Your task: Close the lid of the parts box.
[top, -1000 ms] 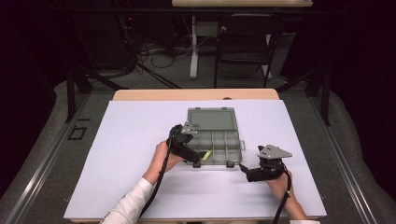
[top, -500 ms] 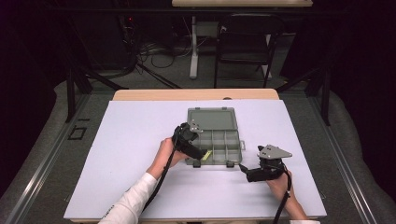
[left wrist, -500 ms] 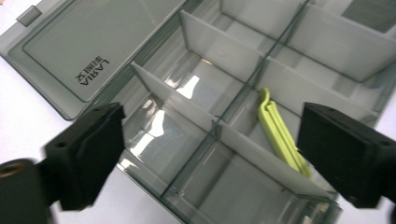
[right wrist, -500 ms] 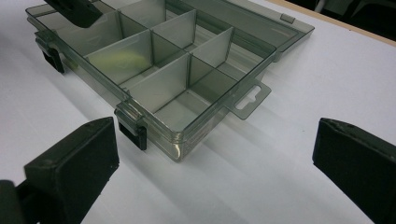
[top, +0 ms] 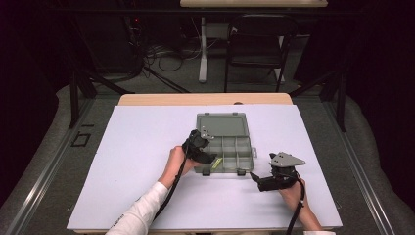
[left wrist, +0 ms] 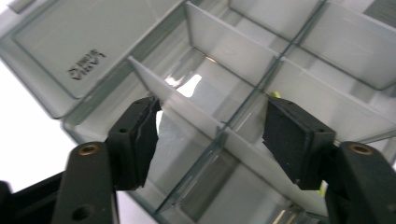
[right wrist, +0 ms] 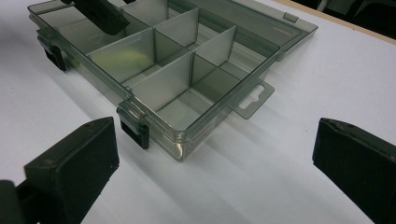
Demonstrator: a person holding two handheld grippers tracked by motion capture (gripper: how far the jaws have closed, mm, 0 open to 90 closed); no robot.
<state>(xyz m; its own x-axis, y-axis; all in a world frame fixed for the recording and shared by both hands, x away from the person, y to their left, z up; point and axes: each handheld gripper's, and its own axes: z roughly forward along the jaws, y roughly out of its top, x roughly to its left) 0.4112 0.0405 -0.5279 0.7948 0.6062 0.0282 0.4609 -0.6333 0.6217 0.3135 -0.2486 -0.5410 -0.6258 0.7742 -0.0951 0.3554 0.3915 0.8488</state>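
Behind the left gripper (top: pixel 208 157) in the high view, hidden near-left cells of the box (top: pixel 230 128); beside its right jaw, a yellow-green thing (left wrist: pixel 276 94) mostly covered, kind unclear; ahead, box corners cut by the edges; embossed lid lettering (left wrist: pixel 86 65) too small to read.

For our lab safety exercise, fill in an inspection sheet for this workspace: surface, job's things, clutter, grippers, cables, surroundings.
Surface: white table top, bare around the work.
Job's things: open grey transparent plastic compartment box, lid laid back; small yellow item in a front compartment.
Clutter: nothing seen.
Grippers: left gripper open over the box dividers; right gripper open, facing the box's front corner.
Cables: black cable trails from left gripper.
Surroundings: dark folding chair, floor cables behind.
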